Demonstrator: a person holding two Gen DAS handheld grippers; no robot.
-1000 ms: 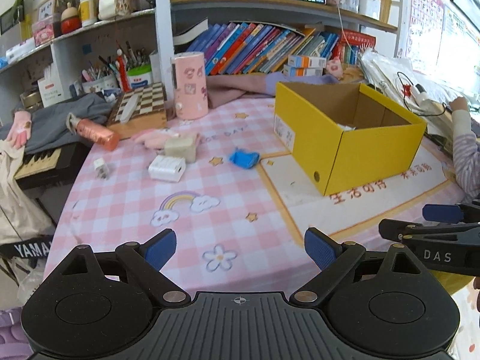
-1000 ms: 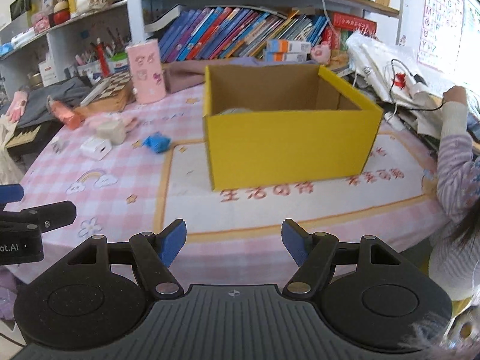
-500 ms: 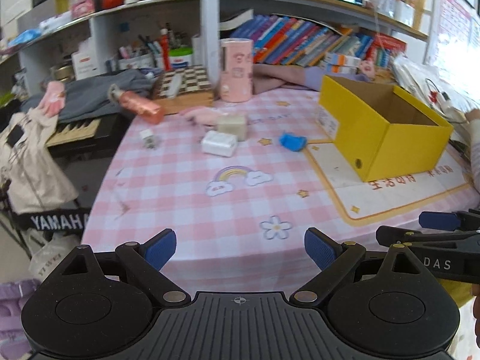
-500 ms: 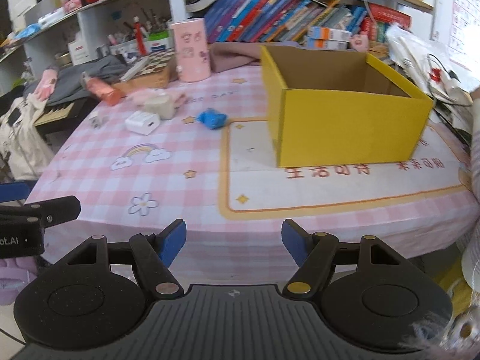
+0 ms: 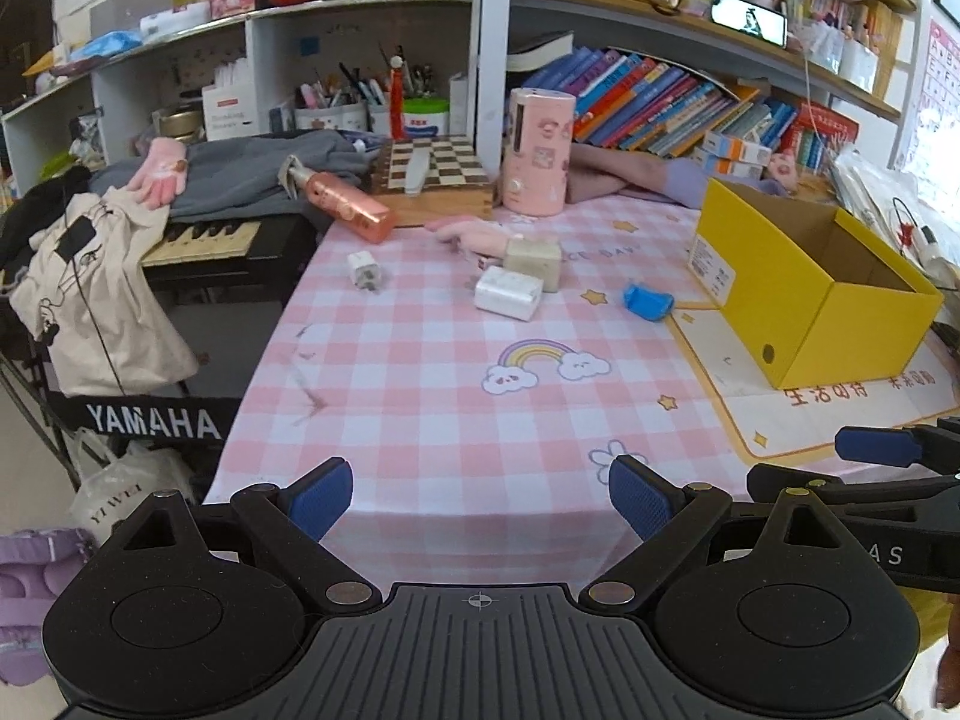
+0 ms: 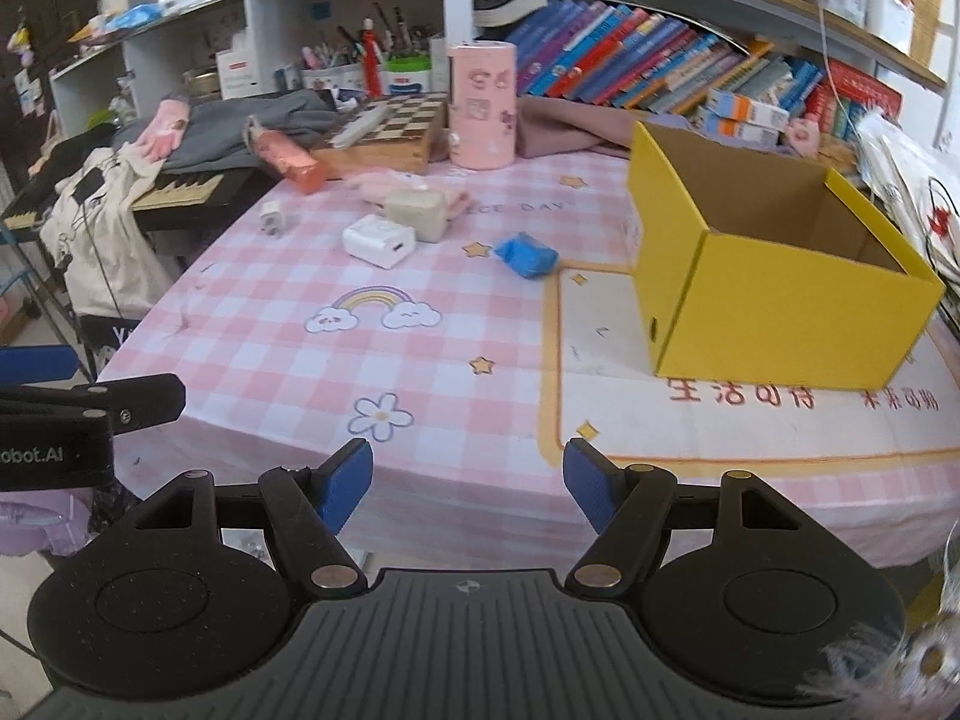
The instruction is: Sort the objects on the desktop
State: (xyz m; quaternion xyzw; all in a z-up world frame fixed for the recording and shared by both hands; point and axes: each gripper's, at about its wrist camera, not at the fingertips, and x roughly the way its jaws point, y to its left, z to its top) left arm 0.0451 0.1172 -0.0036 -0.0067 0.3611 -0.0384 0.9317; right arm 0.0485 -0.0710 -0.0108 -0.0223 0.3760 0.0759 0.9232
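Observation:
A yellow cardboard box stands open on the right of the pink checked table. Left of it lie a blue object, a white charger block, a beige block, a small white plug and a pink bottle. My left gripper is open and empty at the table's near edge. My right gripper is open and empty, also at the near edge.
A pink cylinder and a chessboard box stand at the table's back. Shelves with books rise behind. A keyboard with clothes and a bag sits left of the table.
Both grippers have pulled back toward the table's near edge and swung left. The objects now look farther away. Both stay open.

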